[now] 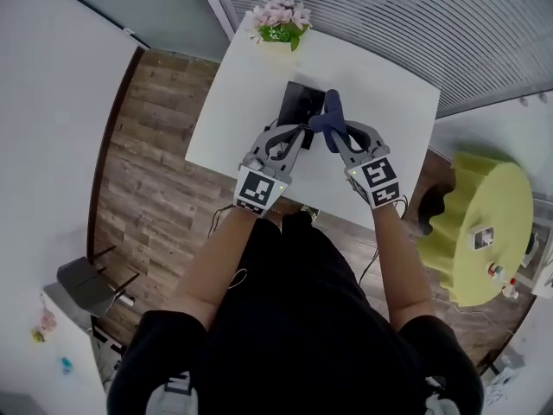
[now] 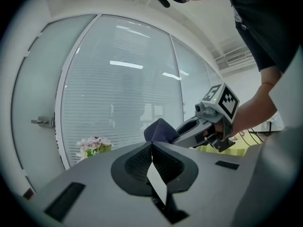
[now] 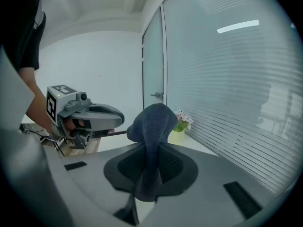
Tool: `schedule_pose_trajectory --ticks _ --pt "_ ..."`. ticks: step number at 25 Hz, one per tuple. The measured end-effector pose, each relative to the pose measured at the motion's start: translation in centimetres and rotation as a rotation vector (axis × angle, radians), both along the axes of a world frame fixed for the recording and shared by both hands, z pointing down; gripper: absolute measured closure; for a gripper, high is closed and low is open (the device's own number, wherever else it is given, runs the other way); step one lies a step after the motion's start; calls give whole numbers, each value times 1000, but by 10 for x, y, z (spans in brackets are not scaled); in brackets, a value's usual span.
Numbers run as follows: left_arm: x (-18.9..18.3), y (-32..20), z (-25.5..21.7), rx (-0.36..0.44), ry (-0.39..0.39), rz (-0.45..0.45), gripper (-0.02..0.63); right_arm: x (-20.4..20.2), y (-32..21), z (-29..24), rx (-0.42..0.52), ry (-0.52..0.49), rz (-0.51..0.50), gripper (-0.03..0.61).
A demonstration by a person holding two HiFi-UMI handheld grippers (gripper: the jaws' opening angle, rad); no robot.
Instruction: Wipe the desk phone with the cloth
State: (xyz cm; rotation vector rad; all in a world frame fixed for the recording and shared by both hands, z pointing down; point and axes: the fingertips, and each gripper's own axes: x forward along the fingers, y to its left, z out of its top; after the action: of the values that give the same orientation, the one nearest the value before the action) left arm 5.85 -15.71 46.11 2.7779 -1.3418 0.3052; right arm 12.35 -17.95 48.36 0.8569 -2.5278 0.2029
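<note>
Sitting in middle of counter (image 1: pixel 384 102), phone (image 1: pixel 298 102), flowers (image 1: pixel 281 17) at far edge, yellow table (image 1: pixel 484 206) off right, left gripper (image 1: pixel 296 135) jaws closed on nothing with tips over phone, right gripper (image 1: pixel 333 139) jaws clamped on cloth (image 1: pixel 330 115) held up beside phone, both forearms (image 1: pixel 216 258) stretched forward

Bright, even light is given from overhead; strip lights (image 2: pixel 125 64) are mirrored in the glass at 11 o'clock in the left gripper view and at 2 o'clock in the right one. The white worktop (image 1: pixel 233 102) is nearly washed out. Fisheye bending and dark corners are seen in both gripper views; the jaws are rendered soft
</note>
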Motion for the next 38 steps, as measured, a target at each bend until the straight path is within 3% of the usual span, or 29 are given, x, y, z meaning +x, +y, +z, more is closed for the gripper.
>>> schedule_pose_trajectory --ticks 11,20,38 --pt "-21 -55 66 -127 47 -87 604 -25 -70 81 33 401 -100 515" --pt "-30 -84 91 -168 41 -59 604 -50 -97 129 53 580 -154 515" --pt "-36 -86 109 -198 50 -43 604 -56 -91 148 6 607 -175 517"
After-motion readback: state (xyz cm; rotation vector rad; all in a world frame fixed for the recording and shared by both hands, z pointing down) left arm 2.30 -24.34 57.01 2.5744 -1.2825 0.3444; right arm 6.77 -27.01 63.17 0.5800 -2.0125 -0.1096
